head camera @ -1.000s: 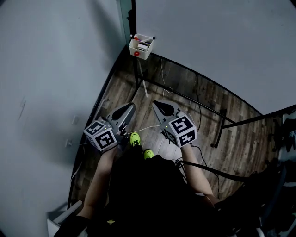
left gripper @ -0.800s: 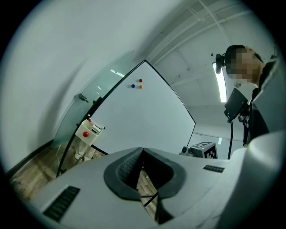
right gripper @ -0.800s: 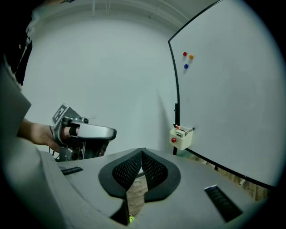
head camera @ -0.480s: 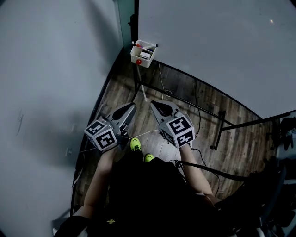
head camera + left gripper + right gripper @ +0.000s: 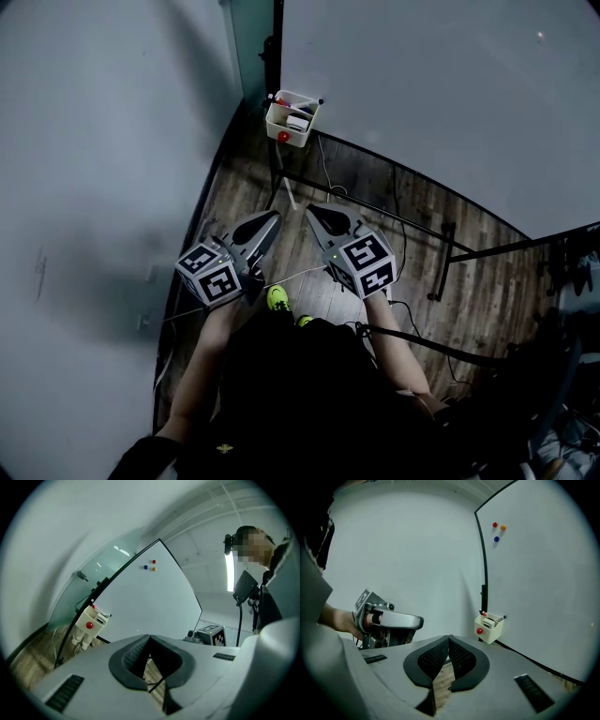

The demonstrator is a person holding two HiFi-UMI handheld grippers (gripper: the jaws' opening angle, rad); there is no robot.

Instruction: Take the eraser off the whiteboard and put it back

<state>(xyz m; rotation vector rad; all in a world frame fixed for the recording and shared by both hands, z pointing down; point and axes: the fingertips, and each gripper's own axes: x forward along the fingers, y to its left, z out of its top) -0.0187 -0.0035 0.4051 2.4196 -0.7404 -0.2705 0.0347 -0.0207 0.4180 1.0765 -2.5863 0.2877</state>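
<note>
A white basket [image 5: 292,117] hangs at the whiteboard's [image 5: 441,94] lower left corner. It holds markers and a white and dark block [image 5: 298,122] that looks like the eraser; the basket also shows in the left gripper view [image 5: 91,622] and the right gripper view [image 5: 489,628]. My left gripper [image 5: 272,217] and right gripper [image 5: 313,208] are side by side, well short of the basket, pointing toward it. The left gripper's [image 5: 150,637] tips meet with nothing between them. The right gripper [image 5: 449,638] is shut and empty too.
A grey wall [image 5: 103,141] runs along the left. The whiteboard's black stand legs [image 5: 441,272] and cables [image 5: 328,169] lie on the wooden floor. Red, orange and blue magnets [image 5: 498,530] sit high on the board. Dark equipment [image 5: 572,272] stands at the right.
Both grippers have come a little nearer to the basket and whiteboard, staying side by side. Their jaws have stayed shut.
</note>
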